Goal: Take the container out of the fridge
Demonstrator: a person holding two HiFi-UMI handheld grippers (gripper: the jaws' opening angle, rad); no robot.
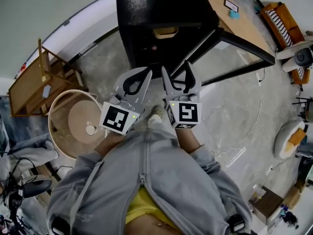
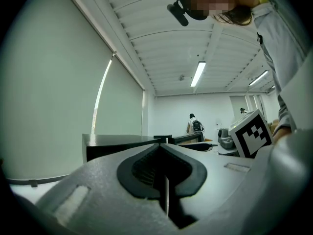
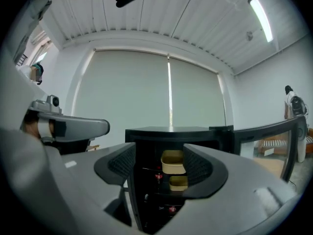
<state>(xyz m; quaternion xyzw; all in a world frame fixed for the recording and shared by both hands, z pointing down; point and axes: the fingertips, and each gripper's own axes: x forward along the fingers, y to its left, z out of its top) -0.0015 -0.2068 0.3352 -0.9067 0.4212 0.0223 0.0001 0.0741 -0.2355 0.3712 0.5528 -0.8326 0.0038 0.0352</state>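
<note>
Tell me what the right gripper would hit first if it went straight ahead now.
Probably the upper tan container inside the open fridge: it shows between the open fingers of the right gripper. Depth is hard to judge.

container (image 3: 172,161): tan, upright | upper shelf | fridge (image 3: 171,131): black, door open

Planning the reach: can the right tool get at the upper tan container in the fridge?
Probably yes: the fridge door stands open, the right tool is open and empty, nothing blocks the upper container.
</note>
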